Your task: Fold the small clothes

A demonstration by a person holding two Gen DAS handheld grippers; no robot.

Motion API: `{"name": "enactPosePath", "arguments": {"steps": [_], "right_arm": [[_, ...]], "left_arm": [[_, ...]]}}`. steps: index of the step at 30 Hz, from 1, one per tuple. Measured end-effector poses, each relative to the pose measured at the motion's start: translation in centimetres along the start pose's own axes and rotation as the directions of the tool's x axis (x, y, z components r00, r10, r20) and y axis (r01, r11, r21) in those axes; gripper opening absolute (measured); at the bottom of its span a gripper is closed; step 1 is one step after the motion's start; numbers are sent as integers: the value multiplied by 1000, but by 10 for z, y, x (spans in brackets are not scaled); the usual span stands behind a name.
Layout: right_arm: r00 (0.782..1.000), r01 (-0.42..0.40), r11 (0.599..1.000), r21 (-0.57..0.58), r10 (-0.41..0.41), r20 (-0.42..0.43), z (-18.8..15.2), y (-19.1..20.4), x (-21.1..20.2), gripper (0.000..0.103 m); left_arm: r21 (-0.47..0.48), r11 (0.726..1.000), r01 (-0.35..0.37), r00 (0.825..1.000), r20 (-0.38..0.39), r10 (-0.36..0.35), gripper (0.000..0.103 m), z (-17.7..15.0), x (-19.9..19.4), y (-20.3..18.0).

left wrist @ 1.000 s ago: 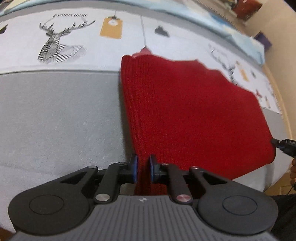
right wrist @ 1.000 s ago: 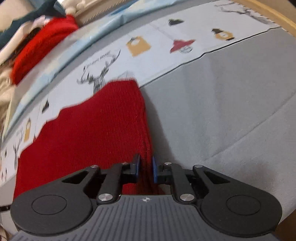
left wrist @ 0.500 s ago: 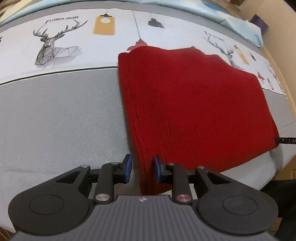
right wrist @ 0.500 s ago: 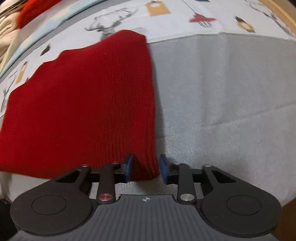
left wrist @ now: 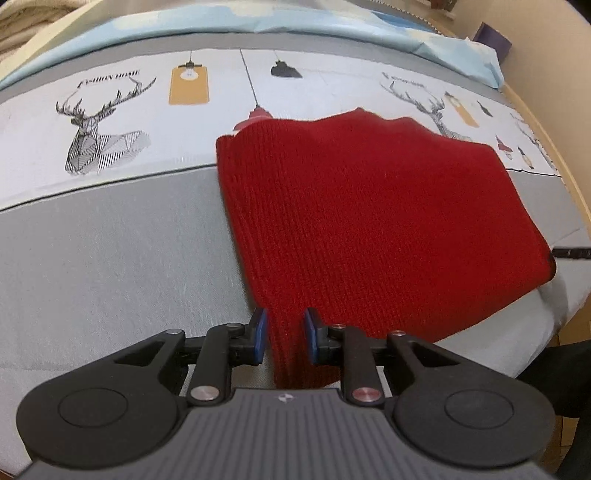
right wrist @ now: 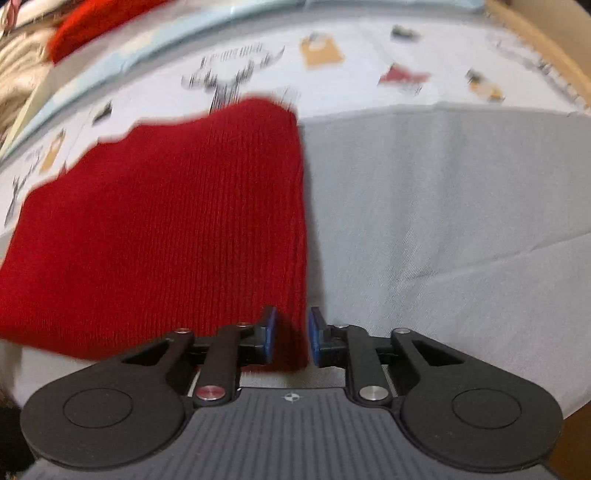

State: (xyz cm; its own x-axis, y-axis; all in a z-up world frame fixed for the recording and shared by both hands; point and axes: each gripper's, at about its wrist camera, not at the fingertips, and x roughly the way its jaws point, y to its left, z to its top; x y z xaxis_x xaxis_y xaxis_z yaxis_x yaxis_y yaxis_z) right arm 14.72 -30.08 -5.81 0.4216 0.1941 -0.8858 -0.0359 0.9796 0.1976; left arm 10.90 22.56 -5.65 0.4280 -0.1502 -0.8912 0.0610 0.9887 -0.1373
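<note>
A red knit garment (left wrist: 369,221) lies folded flat on the grey and white bed cover (left wrist: 110,258). Its near left corner runs between the blue pads of my left gripper (left wrist: 284,332). Those jaws are closing, but a thin gap shows beside the left pad, so the cloth sits loose between them. In the right wrist view the garment (right wrist: 166,221) fills the left half. Its near right corner lies between the pads of my right gripper (right wrist: 291,332), which stands open with a gap to the right pad.
The cover has a white band printed with deer (left wrist: 96,136) and lamps behind the garment. A light blue sheet (left wrist: 332,22) lies farther back. Another red cloth (right wrist: 103,22) sits at the far left. A wooden edge (left wrist: 569,177) runs along the right.
Both pairs of jaws, pinched on the garment's near corners a second ago, have spread. The garment now lies flat, and both wrists have rolled level.
</note>
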Motion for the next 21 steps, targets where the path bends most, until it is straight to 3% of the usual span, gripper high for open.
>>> {"name": "enactPosePath", "arguments": {"steps": [3, 5, 7, 12, 15, 18, 21], "right_arm": [[996, -19, 1000, 3, 19, 85, 3, 2, -12, 24], [995, -43, 999, -13, 43, 85, 2, 5, -11, 24], [998, -39, 998, -49, 42, 52, 0, 9, -6, 24], [996, 44, 992, -114, -53, -74, -7, 15, 22, 24], [994, 48, 993, -111, -59, -94, -8, 14, 25, 24], [994, 48, 992, -115, -59, -94, -8, 14, 25, 24], [994, 50, 992, -119, -61, -96, -8, 14, 26, 24]], "left_arm": [[0, 1000, 2, 1000, 16, -2, 24, 2, -3, 0], [-4, 1000, 7, 1000, 25, -7, 24, 3, -5, 0], [-7, 1000, 8, 1000, 30, -8, 24, 3, -6, 0], [-18, 999, 35, 997, 68, -34, 24, 6, -15, 2], [-19, 997, 78, 993, 88, -76, 24, 7, -21, 1], [4, 995, 102, 994, 33, -102, 24, 5, -10, -3], [59, 998, -1, 995, -104, 8, 24, -4, 23, -6]]}}
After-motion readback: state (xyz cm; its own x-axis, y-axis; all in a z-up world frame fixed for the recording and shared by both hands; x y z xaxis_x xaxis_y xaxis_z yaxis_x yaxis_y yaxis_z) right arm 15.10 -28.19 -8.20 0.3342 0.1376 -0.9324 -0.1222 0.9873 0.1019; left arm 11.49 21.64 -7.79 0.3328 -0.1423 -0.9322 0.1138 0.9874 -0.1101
